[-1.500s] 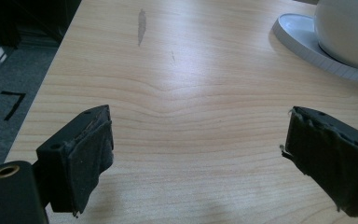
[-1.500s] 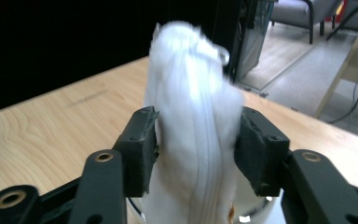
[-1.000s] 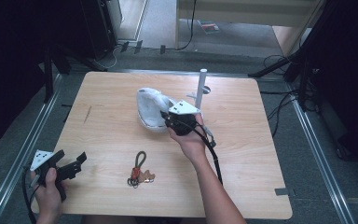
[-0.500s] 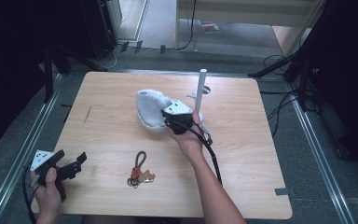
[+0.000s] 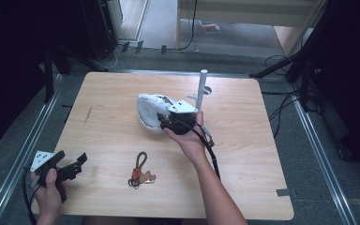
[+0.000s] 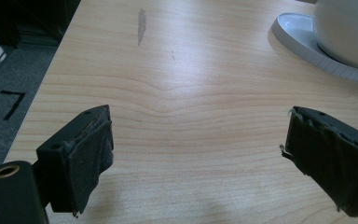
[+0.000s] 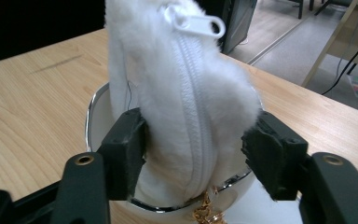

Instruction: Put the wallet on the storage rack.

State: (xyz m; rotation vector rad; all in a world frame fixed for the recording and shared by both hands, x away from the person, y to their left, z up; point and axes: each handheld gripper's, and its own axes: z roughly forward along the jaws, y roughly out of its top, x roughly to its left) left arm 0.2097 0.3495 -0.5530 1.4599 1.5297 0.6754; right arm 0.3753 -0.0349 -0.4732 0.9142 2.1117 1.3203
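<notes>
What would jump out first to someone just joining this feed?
The fluffy white pouch at mid-table, standing in a white bowl, with the right gripper closing its jaws around it, zipper facing the camera. Next, the keychain lying alone near the front edge, and the left gripper held open at the front left corner, holding nothing.

Right gripper (image 5: pixel 161 123) sits mid-table with the pouch (image 7: pixel 186 93) between its jaws, a bowl (image 7: pixel 93 116) under the pouch. Behind it, a post (image 5: pixel 200 89). Keys (image 5: pixel 140 173) lie nearer the person, between the two grippers. Left gripper (image 5: pixel 77 164) is at the table's (image 5: pixel 262 187) near-left corner, a saucer (image 6: pixel 298 37) ahead to its right.
</notes>
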